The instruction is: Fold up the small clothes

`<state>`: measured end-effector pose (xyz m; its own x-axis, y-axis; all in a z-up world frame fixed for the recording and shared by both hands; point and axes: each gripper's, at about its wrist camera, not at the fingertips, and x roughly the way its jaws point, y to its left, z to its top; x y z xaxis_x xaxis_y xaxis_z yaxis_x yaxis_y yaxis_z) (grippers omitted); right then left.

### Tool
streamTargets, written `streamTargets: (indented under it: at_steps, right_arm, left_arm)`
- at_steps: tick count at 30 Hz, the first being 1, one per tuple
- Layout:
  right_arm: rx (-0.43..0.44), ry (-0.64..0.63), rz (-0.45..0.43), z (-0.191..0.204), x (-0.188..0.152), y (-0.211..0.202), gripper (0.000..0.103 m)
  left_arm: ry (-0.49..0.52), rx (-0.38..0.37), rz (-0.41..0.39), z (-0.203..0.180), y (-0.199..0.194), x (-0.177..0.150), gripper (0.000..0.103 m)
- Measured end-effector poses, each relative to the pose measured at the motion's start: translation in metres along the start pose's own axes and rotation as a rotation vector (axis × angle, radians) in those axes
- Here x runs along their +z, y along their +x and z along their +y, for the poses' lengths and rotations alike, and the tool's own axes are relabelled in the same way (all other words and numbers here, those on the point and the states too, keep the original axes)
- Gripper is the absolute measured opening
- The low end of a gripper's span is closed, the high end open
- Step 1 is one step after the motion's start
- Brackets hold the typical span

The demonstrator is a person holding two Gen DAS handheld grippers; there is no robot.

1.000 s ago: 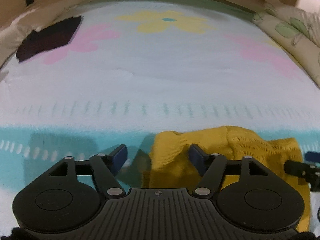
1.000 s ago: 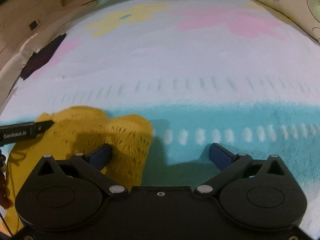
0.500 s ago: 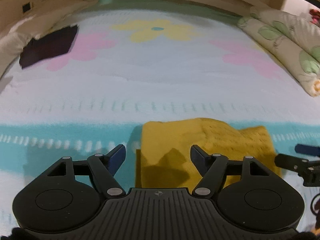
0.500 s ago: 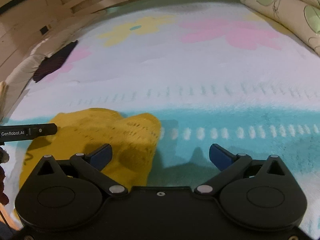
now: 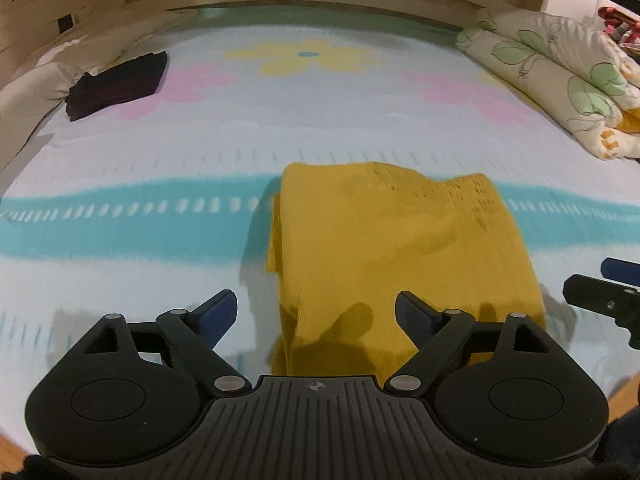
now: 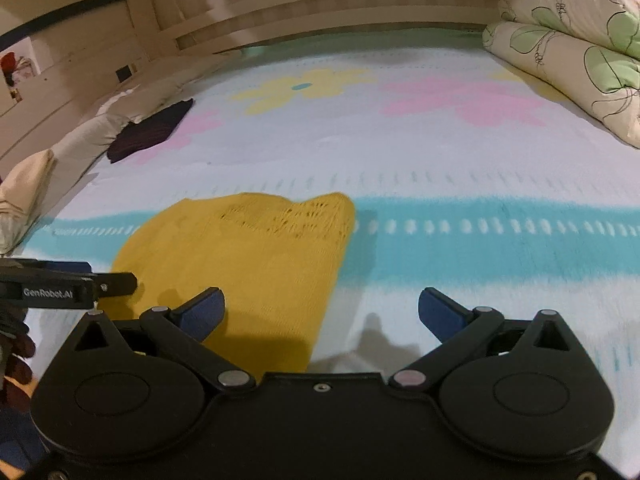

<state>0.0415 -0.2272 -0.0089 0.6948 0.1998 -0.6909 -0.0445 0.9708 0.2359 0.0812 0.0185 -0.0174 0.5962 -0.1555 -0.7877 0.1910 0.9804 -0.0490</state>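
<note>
A folded mustard-yellow knit garment (image 5: 396, 248) lies flat on the bed's flowered blanket (image 5: 320, 120), near the front edge. It also shows in the right wrist view (image 6: 248, 256). My left gripper (image 5: 316, 312) is open and empty, held above the garment's near left corner. My right gripper (image 6: 320, 312) is open and empty, above the garment's near right edge. The right gripper's fingers (image 5: 600, 292) show at the right edge of the left wrist view. The left gripper's fingers (image 6: 68, 286) show at the left of the right wrist view.
A folded dark garment (image 5: 116, 84) lies at the far left of the bed, also in the right wrist view (image 6: 152, 130). A rolled flowered quilt (image 5: 560, 80) lies along the right side. A wooden headboard (image 6: 320, 12) stands behind. Pillows (image 6: 60, 152) line the left edge.
Both grippers have drawn back and risen from the yellow garment. More of the garment and bed now shows. The garment lies where it was.
</note>
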Motion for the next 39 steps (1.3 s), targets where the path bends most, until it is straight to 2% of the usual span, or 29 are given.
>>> streamTargets:
  at_steps: [7, 13, 17, 21, 28, 32, 36, 39]
  right_arm:
    - [0.021, 0.012, 0.008, 0.008, -0.020, -0.018, 0.103]
    - [0.059, 0.025, -0.020, 0.013, -0.035, -0.037, 0.103]
    - [0.070, 0.030, -0.032, 0.020, -0.044, -0.042, 0.103]
    - [0.071, -0.005, -0.026, 0.032, -0.046, -0.038, 0.103]
    - [-0.066, -0.061, -0.035, 0.053, -0.046, -0.036, 0.103]
    - [-0.082, -0.024, -0.028, 0.049, -0.047, -0.035, 0.102]
    - [-0.167, -0.005, -0.026, 0.050, -0.046, -0.037, 0.102]
    - [-0.207, -0.022, -0.036, 0.052, -0.046, -0.039, 0.102]
  left_arm:
    - [0.008, -0.003, -0.029, -0.006, -0.019, -0.028, 0.086]
    - [0.006, -0.020, -0.038, -0.010, -0.032, -0.050, 0.086]
    - [-0.008, -0.032, -0.052, -0.012, -0.037, -0.057, 0.086]
    - [-0.012, -0.004, -0.082, -0.016, -0.039, -0.054, 0.085]
    - [-0.032, 0.139, -0.115, -0.018, -0.043, -0.051, 0.085]
    - [-0.044, 0.126, -0.128, -0.015, -0.047, -0.052, 0.085]
    - [-0.060, 0.107, -0.134, -0.014, -0.049, -0.053, 0.085]
    - [-0.060, 0.135, -0.125, -0.016, -0.049, -0.053, 0.085]
